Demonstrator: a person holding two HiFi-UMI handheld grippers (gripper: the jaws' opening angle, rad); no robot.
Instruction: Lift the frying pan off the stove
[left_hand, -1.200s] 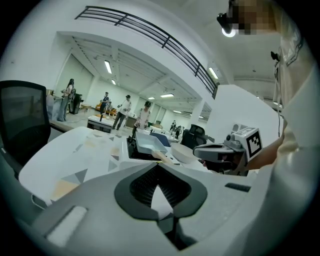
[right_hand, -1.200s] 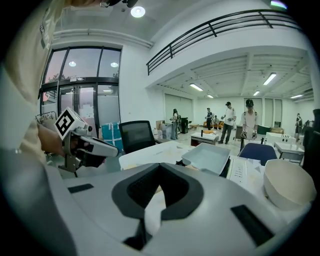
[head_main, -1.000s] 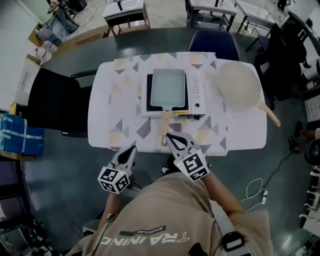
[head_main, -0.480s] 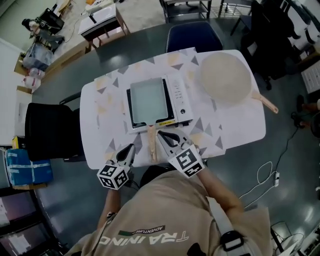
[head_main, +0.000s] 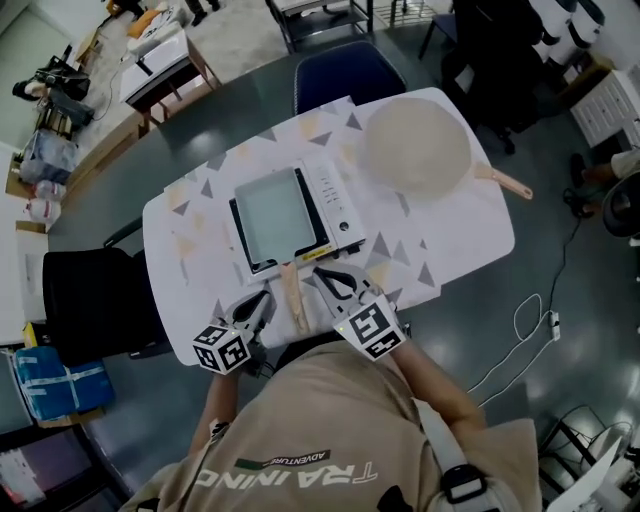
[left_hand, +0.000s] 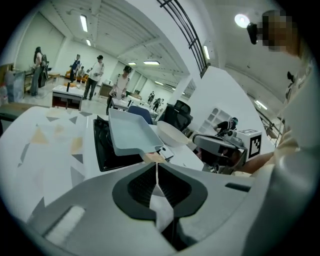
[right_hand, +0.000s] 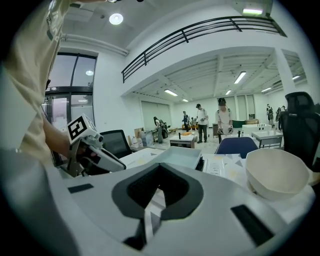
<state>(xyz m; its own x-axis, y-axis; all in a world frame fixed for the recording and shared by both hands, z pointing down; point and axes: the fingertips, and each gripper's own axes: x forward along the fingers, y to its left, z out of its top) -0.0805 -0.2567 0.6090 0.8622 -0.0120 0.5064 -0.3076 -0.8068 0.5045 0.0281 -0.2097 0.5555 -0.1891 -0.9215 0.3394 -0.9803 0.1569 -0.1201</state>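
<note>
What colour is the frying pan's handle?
Light tan, like wood. The rectangular grey frying pan's handle shows best in the head view.

The person wears a tan T-shirt (head_main: 330, 420) with white and dark lettering across the chest. A pale strap (head_main: 440, 450) with a black buckle runs over the shoulder behind the right gripper (head_main: 322, 276). That tool and the left gripper (head_main: 262, 297) are pale grey with dark ribbed recesses behind the jaws. Each carries a rear cube (head_main: 222, 348) of black-and-white square markers.
</note>
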